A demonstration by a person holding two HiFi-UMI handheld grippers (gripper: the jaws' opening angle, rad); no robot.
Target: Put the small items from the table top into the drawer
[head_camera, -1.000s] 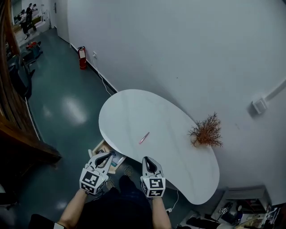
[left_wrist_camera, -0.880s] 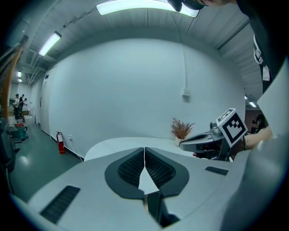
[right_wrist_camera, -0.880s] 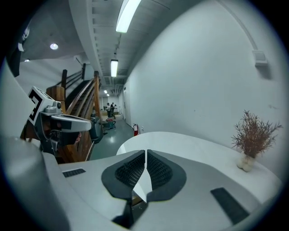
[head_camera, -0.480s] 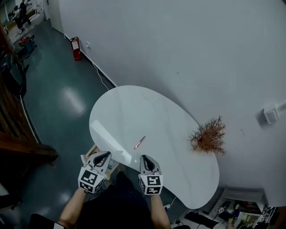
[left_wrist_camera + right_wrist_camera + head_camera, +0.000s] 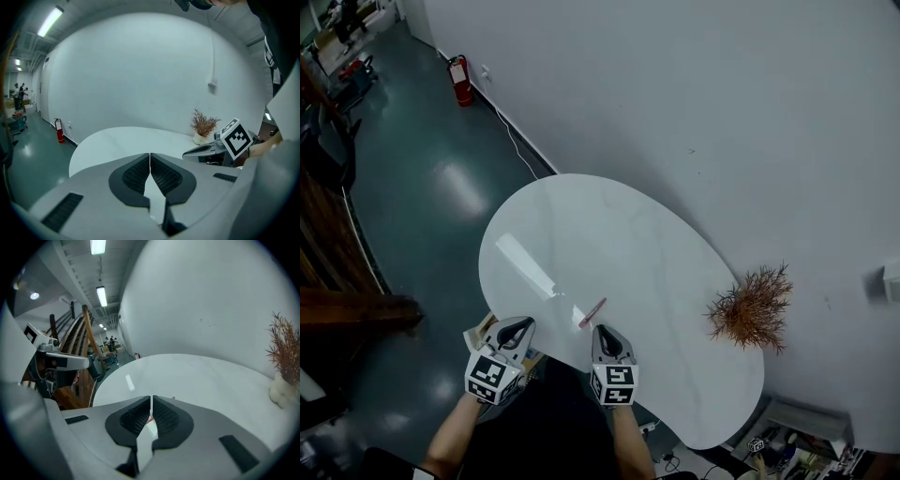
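At the near edge of the white table (image 5: 581,234), the left gripper (image 5: 523,325) and right gripper (image 5: 602,331) hover with jaws pressed together and empty, apparently on the approach. The slim pink item (image 5: 592,312), perhaps a pen, lies at the right gripper's 11 o'clock, so that gripper must open and descend on it. The drawer (image 5: 480,330) is mostly hidden under the rim.

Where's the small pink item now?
Head view: the small pink item lies on the table by its near edge, just ahead of the right gripper, left of the plant.
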